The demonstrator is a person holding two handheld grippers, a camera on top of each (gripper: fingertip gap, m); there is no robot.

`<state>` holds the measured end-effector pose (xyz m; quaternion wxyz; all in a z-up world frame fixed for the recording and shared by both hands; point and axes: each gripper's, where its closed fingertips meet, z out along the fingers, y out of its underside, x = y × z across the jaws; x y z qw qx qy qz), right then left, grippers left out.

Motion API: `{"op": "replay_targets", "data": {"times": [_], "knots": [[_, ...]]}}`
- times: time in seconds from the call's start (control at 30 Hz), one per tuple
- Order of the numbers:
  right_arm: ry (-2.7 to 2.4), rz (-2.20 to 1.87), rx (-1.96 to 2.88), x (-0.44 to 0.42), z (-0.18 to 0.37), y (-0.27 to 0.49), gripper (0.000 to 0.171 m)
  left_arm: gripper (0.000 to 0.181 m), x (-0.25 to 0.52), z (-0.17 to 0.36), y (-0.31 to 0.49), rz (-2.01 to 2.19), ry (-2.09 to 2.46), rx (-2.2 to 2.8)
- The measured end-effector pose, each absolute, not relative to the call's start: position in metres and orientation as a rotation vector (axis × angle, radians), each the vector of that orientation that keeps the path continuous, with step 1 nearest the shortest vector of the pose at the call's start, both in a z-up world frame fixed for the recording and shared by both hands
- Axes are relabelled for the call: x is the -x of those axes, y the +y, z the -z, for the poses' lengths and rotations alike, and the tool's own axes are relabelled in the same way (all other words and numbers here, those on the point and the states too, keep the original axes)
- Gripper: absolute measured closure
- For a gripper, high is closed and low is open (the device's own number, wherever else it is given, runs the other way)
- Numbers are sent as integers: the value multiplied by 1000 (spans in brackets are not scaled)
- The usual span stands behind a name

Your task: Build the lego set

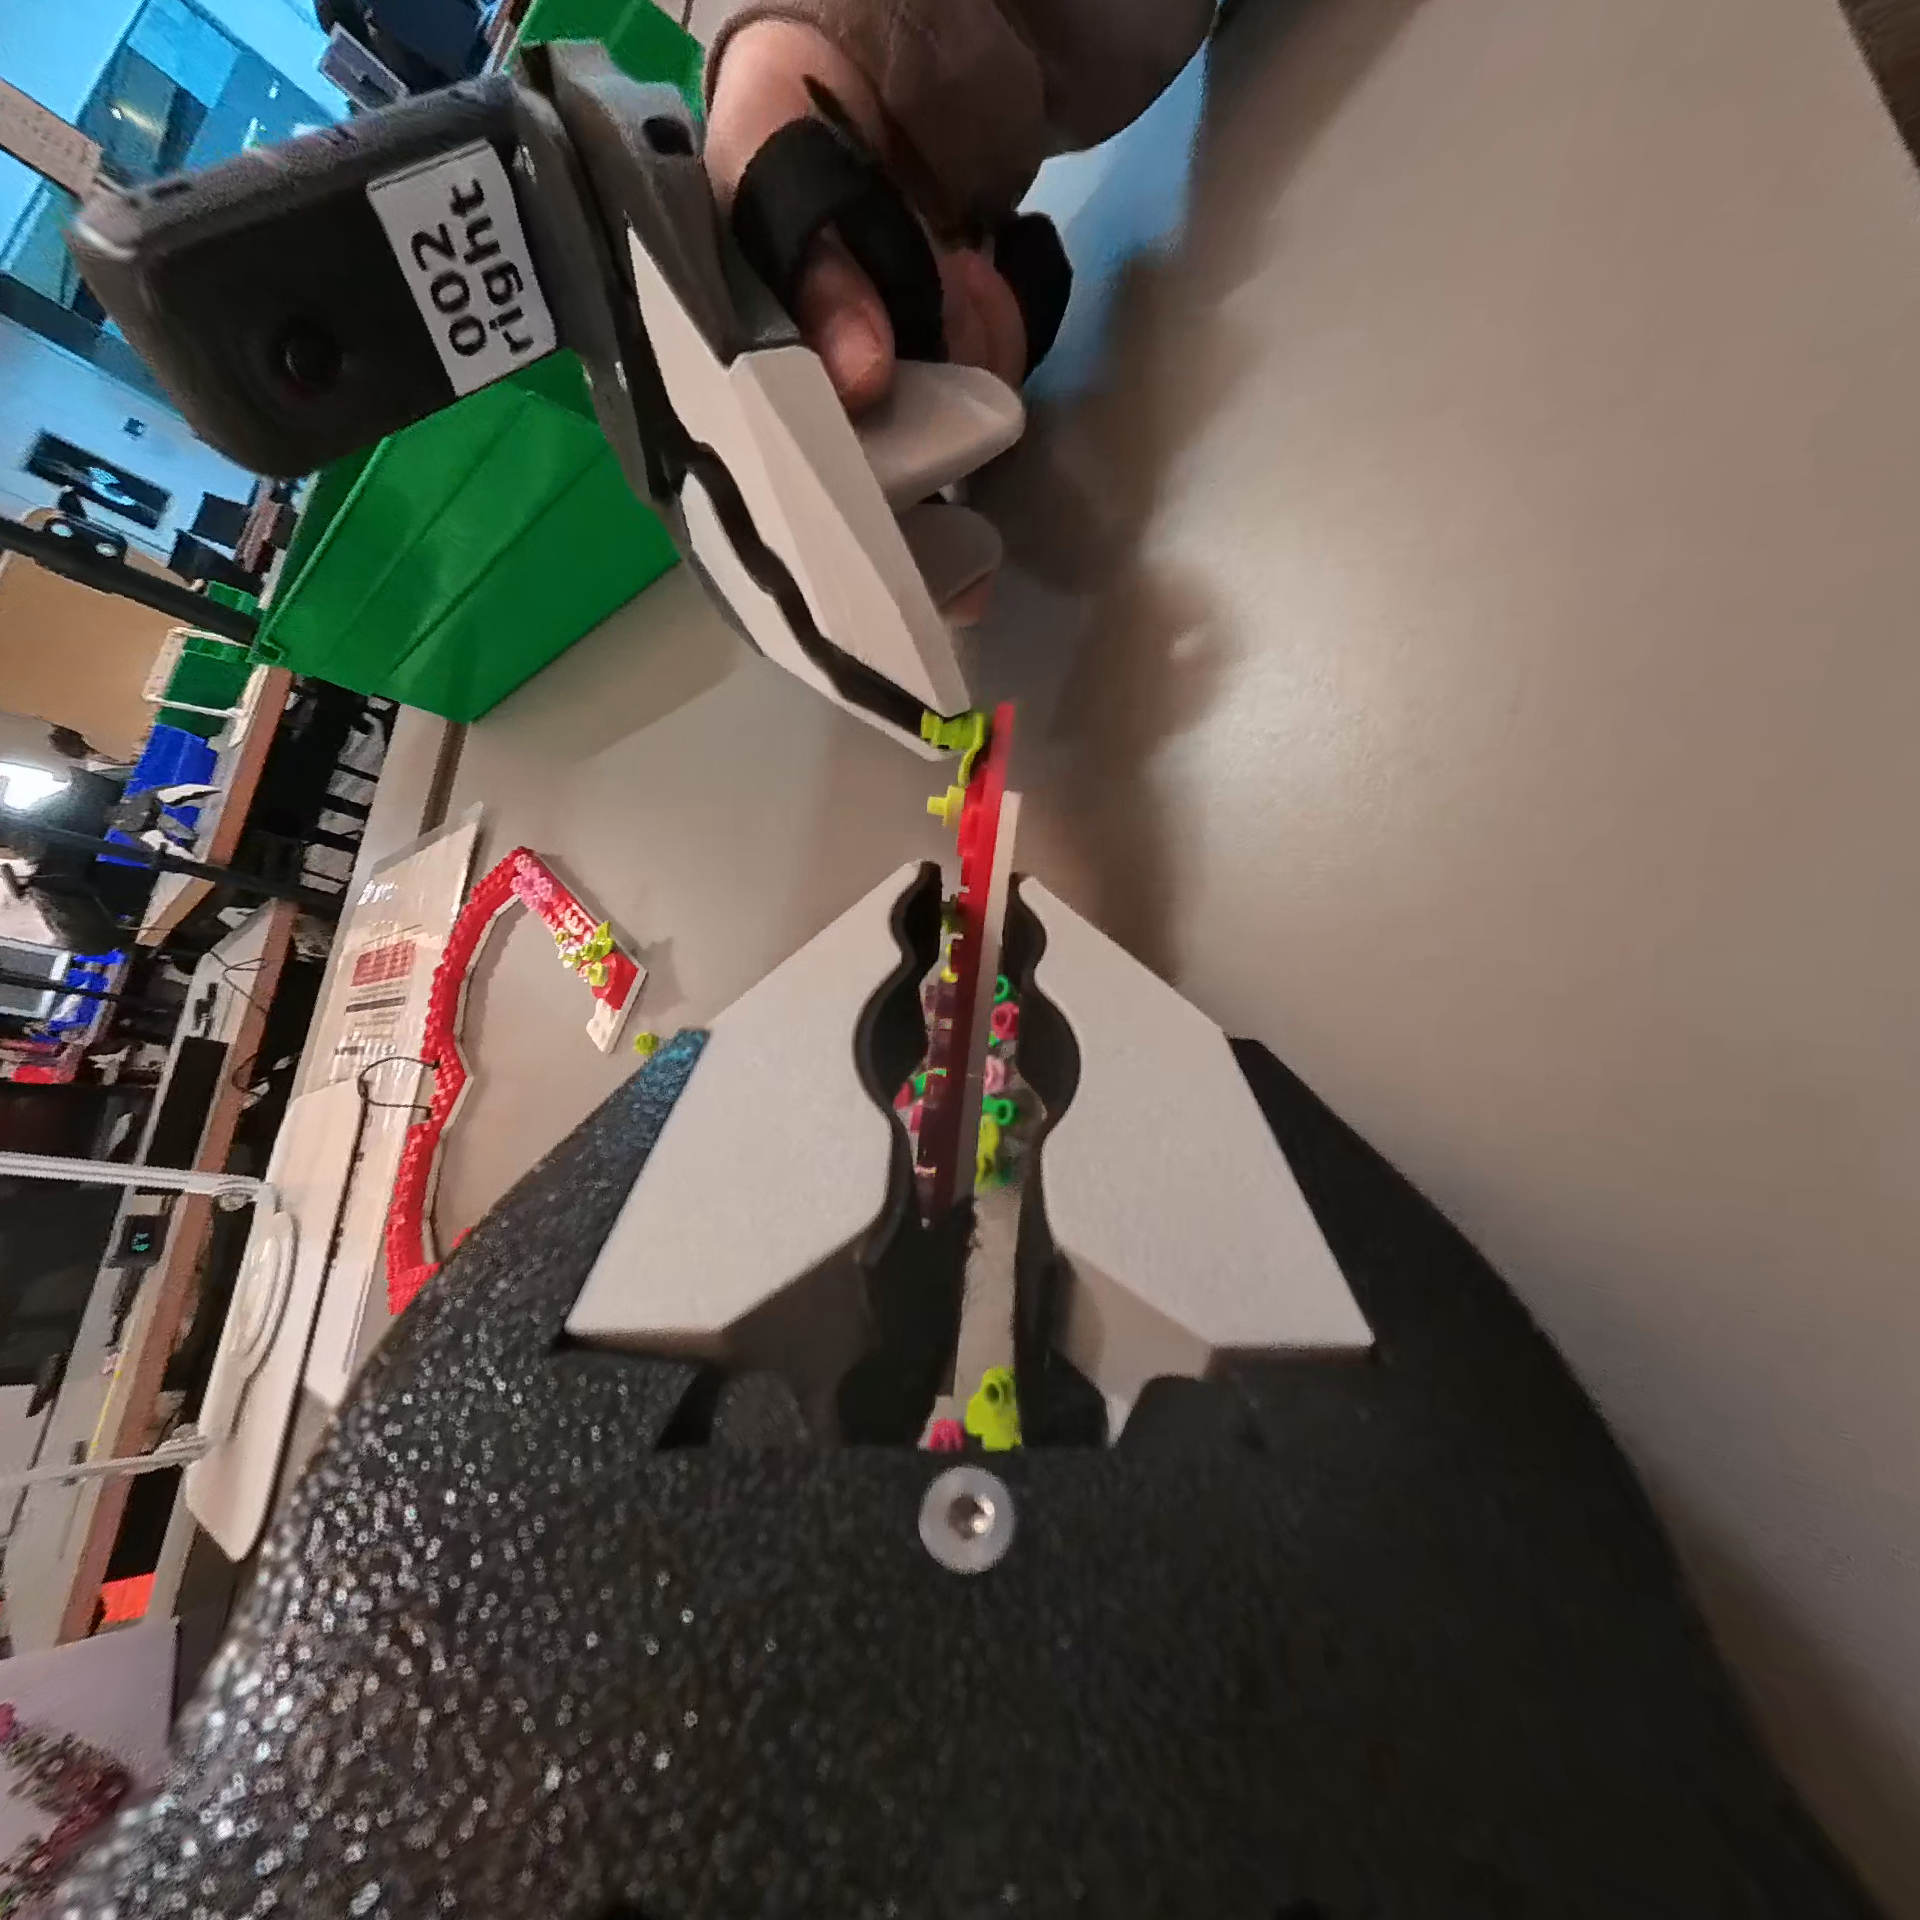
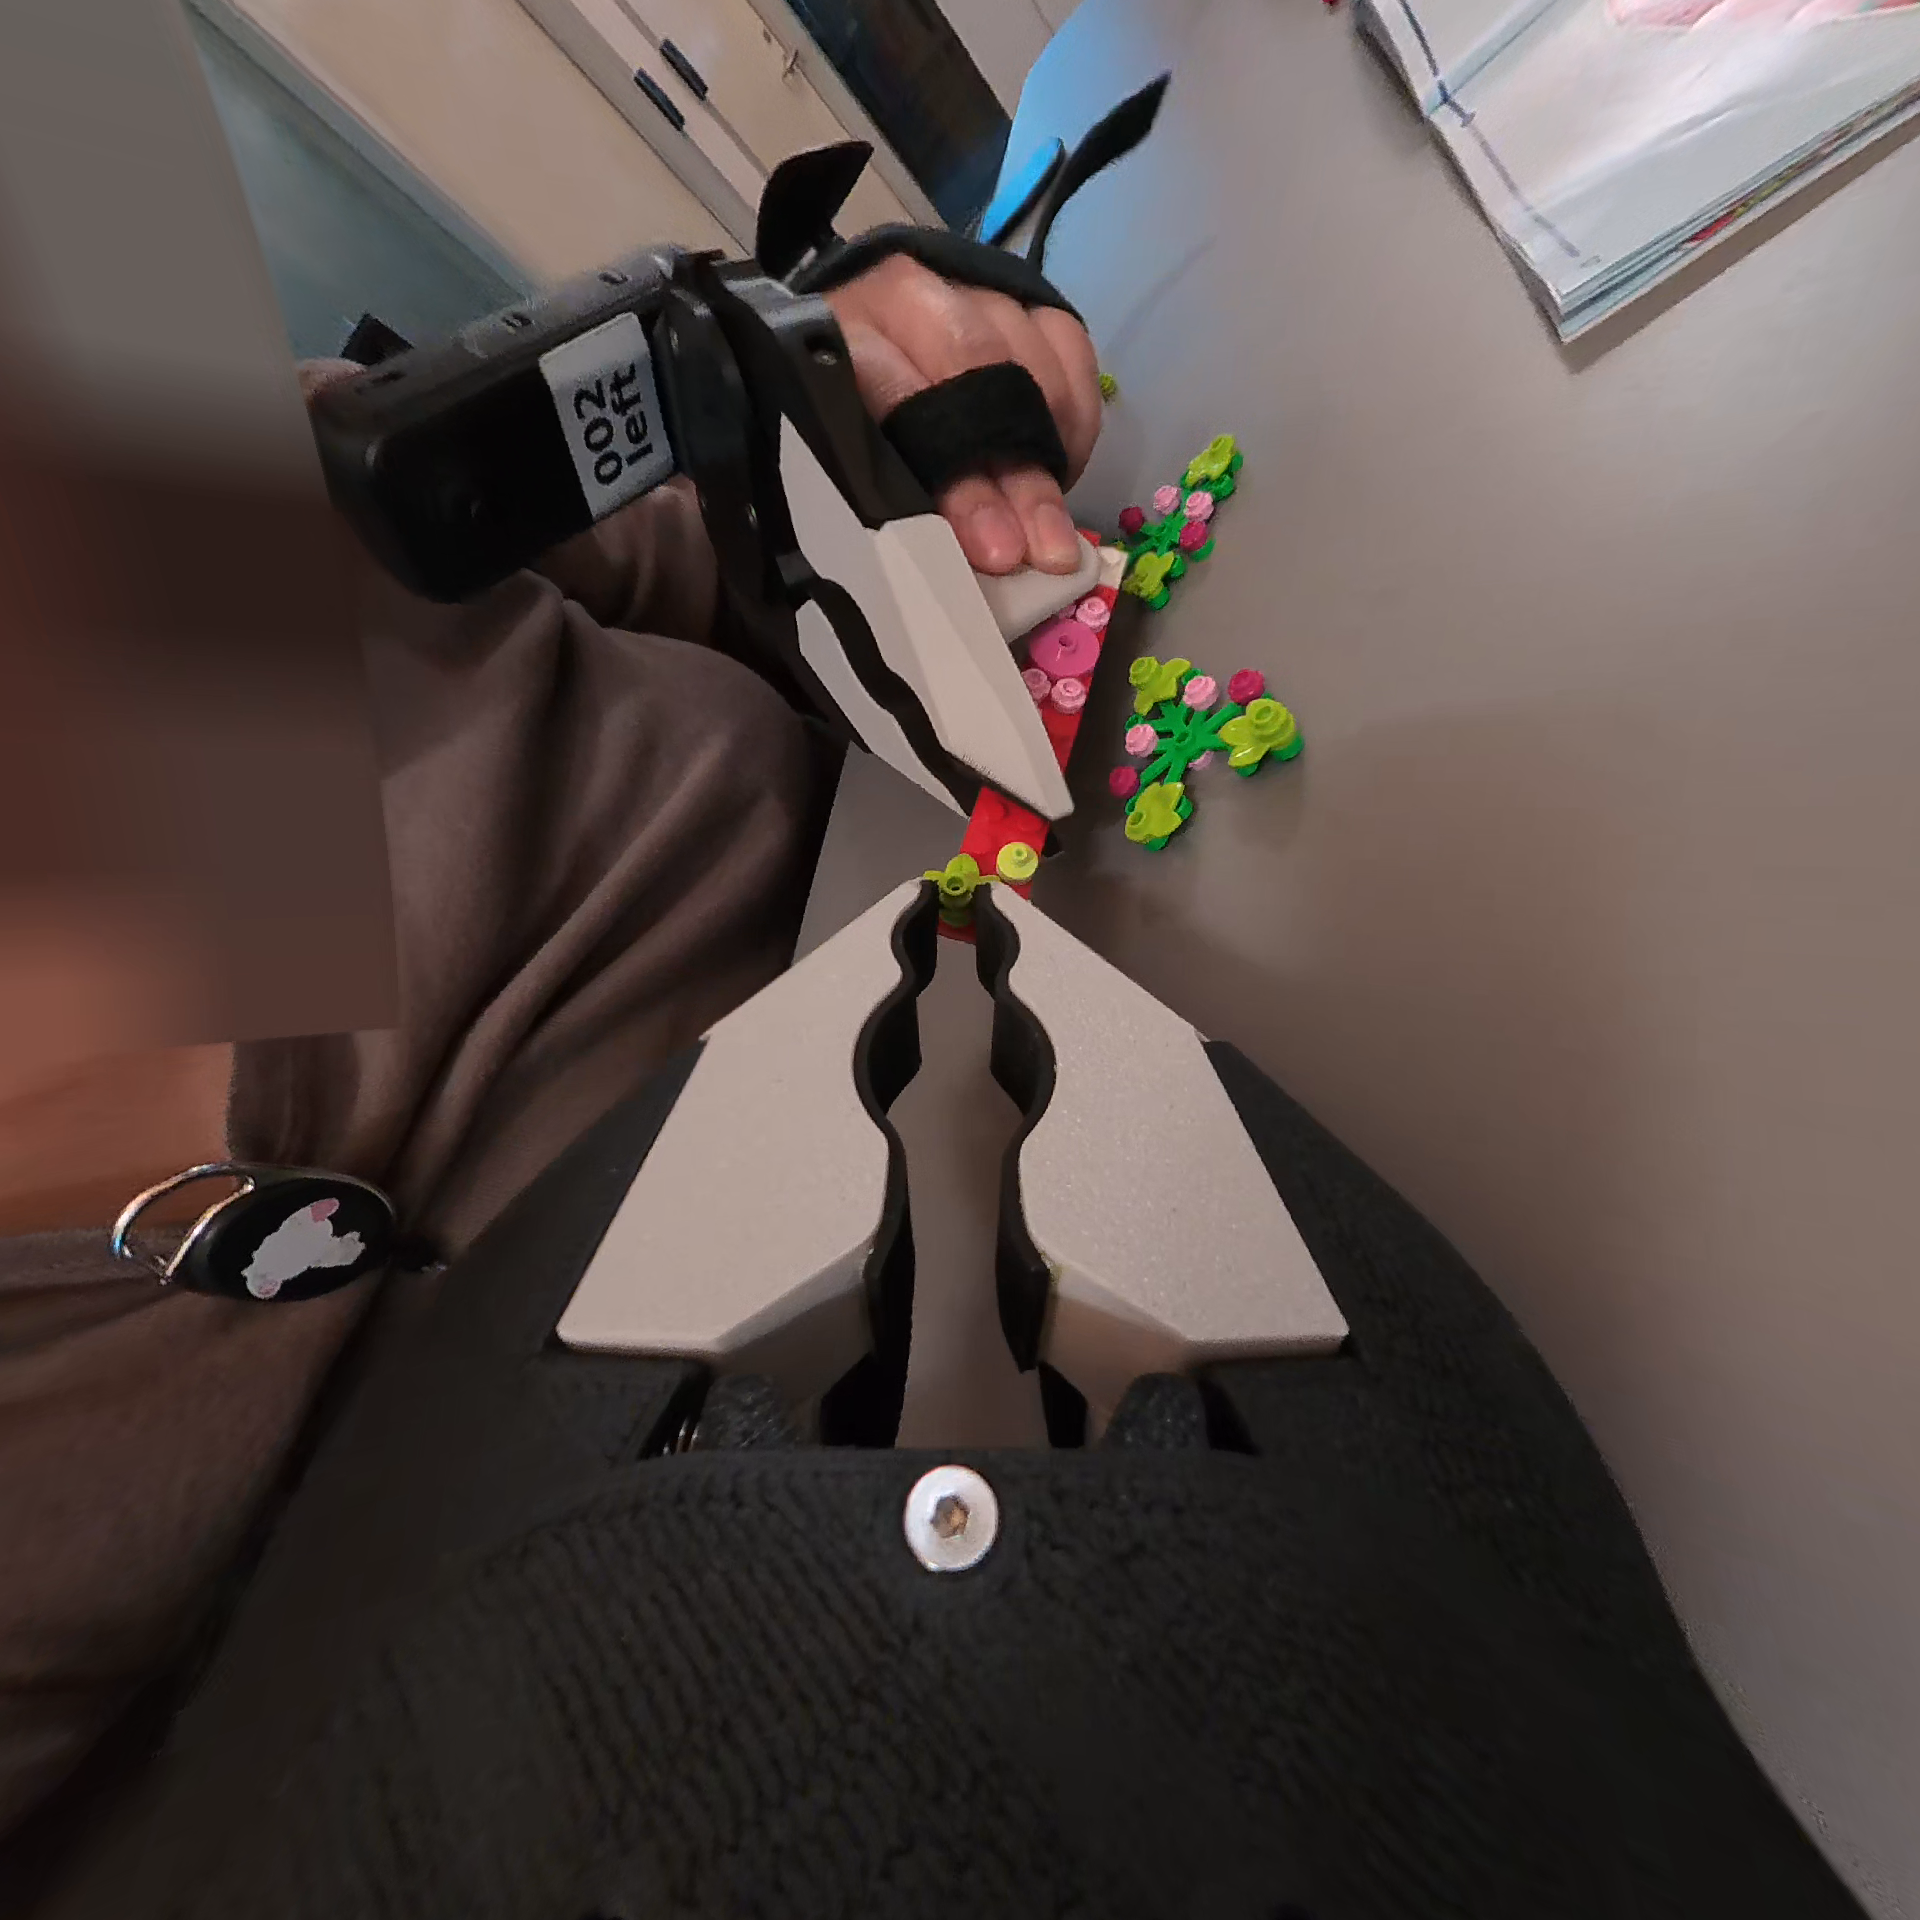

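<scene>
My left gripper (image 1: 977,885) is shut on a red lego plate section (image 1: 979,821), held edge-on above the table. The plate carries pink round flowers (image 2: 1062,652) and a lime stud (image 2: 1016,860). My right gripper (image 2: 958,891) is shut on a small lime green flower piece (image 2: 961,876) and holds it against the plate's red end (image 2: 1010,823). The right gripper also shows in the left wrist view (image 1: 951,722), with the lime piece (image 1: 948,729) at its tips. The left gripper shows in the right wrist view (image 2: 1044,805).
Two green stems with pink and lime flowers (image 2: 1184,738) (image 2: 1174,530) lie on the grey table (image 2: 1558,935). A red heart-shaped lego frame (image 1: 457,1060) lies beside an instruction sheet (image 1: 384,997). Green bins (image 1: 468,561) stand behind. A booklet (image 2: 1662,135) lies far right. My two grippers' fingertips are within a few centimetres of each other.
</scene>
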<state>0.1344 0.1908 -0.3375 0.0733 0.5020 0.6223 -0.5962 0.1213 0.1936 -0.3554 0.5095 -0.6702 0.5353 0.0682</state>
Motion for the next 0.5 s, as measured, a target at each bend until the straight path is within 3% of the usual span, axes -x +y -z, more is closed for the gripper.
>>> {"op": "replay_targets", "data": {"times": [0.5], "knots": [[1832, 1918, -1542, -125, 326, 199, 167, 173, -112, 344, 202, -262, 1205, 1591]]}}
